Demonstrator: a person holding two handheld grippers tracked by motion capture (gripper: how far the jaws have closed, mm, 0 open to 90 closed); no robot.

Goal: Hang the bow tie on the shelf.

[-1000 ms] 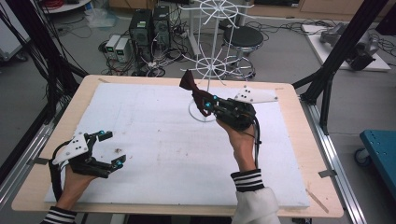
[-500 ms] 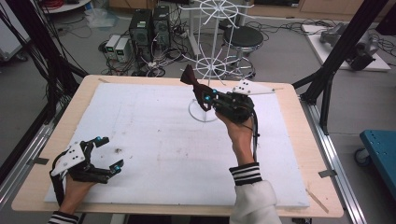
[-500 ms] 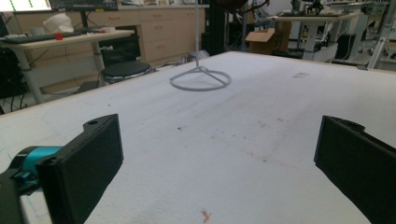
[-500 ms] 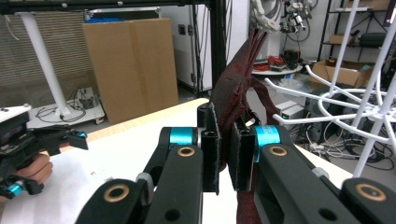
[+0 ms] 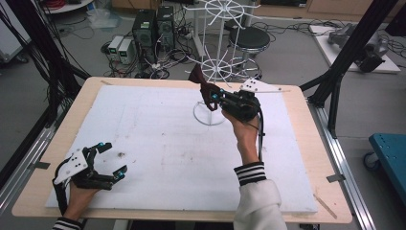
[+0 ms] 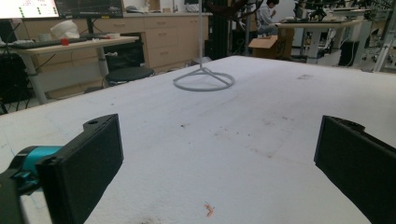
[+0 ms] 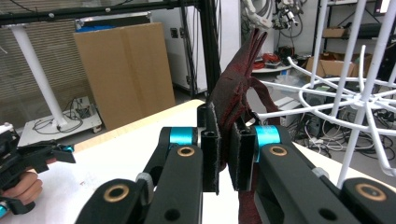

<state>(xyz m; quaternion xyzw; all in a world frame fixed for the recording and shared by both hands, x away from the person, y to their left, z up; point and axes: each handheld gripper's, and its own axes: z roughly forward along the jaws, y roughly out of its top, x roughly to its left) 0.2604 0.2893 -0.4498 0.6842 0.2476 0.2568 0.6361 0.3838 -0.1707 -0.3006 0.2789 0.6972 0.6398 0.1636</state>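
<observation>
Since the earlier high view, the left claw (image 5: 106, 160) has sunk toward the near left corner of the table (image 5: 297, 158), while the right claw (image 5: 210, 96) has edged its dark red cloth (image 5: 198, 82) closer to the white wire rack (image 5: 218, 67). In the high view the right claw is clamped on the cloth, which sticks up and out beyond its tips, right beside the rack's lower ring of prongs; the rack's round base (image 5: 209, 115) sits just below the claw. The left claw is wide, holds nothing and rests well apart from the rack. In the left gripper view the claw (image 6: 219, 158) stands spread over the bare white mat (image 6: 261, 121), with the base (image 6: 203, 82) far ahead of it. In the right gripper view the claw (image 7: 226, 156) grips the cloth (image 7: 236, 93) tight, with the rack's prongs (image 7: 336, 100) just off to its right. The risk I see: the limp cloth could fold past a prong's tip instead of draping over it, then drop once let go. A push with the claw could also tip the light rack, as the other claw is too far off to steady it.
</observation>
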